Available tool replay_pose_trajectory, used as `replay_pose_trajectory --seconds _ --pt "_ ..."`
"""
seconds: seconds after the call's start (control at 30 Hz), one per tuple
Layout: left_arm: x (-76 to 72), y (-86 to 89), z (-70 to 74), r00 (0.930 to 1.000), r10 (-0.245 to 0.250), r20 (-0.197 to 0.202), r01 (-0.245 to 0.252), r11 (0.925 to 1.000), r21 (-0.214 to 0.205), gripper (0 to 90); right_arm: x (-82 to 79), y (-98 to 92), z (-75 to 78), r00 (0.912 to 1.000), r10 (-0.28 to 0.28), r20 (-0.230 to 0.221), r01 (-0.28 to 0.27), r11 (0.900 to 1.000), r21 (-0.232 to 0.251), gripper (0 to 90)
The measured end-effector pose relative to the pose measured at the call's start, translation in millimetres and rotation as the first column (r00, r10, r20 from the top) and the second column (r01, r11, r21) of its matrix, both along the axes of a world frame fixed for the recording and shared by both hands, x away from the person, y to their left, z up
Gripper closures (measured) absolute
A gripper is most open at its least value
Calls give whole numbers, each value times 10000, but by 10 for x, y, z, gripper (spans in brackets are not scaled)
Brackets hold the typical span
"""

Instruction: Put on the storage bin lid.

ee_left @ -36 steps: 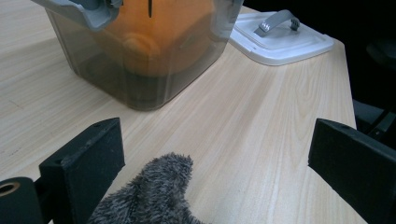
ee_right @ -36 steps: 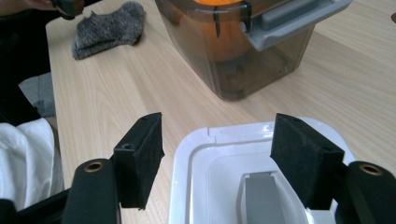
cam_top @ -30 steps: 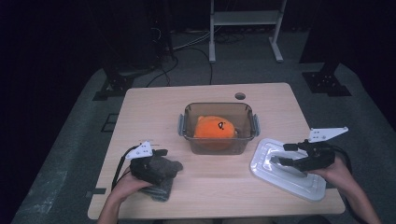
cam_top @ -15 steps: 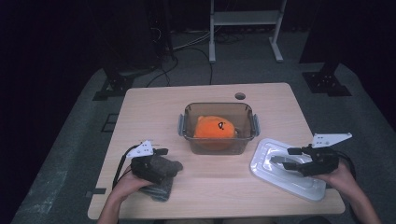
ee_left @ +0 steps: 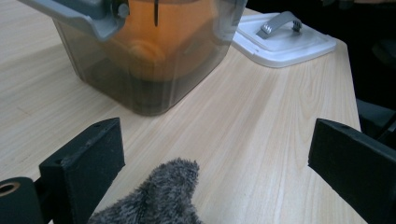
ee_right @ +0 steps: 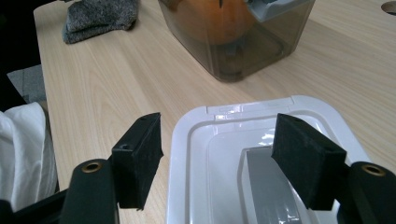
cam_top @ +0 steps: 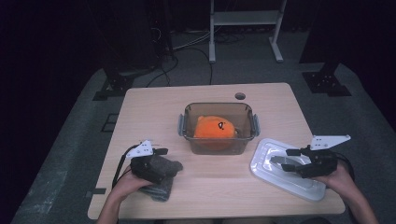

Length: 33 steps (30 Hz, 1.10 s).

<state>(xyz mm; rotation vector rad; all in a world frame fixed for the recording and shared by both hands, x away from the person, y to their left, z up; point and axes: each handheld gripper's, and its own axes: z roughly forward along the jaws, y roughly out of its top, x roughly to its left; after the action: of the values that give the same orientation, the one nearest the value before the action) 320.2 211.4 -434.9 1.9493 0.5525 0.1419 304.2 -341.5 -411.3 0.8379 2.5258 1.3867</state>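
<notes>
A clear plastic container (cam_top: 187, 122) with grey latches stands mid-table and holds an orange plush toy (cam_top: 212, 130). Its white lid (cam_top: 271, 151), with a grey handle (ee_right: 273, 191), lies flat at the right. My right gripper (cam_top: 286, 158) hovers just over the lid, jaws open, one on each side of the handle's near end (ee_right: 219, 158). A grey fuzzy sock (cam_top: 163, 179) lies at the front left. My left gripper (cam_top: 166, 161) rests above it with its jaws wide apart; the sock's tip (ee_left: 163, 196) pokes up between them untouched.
The container (ee_left: 140, 56) stands close in front of the left gripper, with the lid (ee_left: 285, 39) beyond it. A round cable hole (cam_top: 240, 96) sits near the table's far edge. Bare wood lies between sock, container and lid. A white sleeve (ee_right: 23, 154) shows beside the right gripper.
My right gripper has shifted slightly toward the table's near edge over the lid. The left gripper and the sock have stayed put.
</notes>
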Motion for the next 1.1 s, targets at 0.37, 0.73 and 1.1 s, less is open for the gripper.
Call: replay_pose_trajectory --seconds 0.37,0.73,1.1 --pt "-12 67 -15 9999 94 -39 -94 9999 36 28 61 -122 -120 9983 -581 4 581 9983 -88 316" --pt "-13 64 -9 9999 121 -20 -121 9999 50 28 69 -218 -351 9962 -873 -26 872 9958 -286 359" --pt "-6 88 -26 9998 166 -111 -166 9999 39 28 105 -215 -473 9971 -760 23 760 9955 -570 603"
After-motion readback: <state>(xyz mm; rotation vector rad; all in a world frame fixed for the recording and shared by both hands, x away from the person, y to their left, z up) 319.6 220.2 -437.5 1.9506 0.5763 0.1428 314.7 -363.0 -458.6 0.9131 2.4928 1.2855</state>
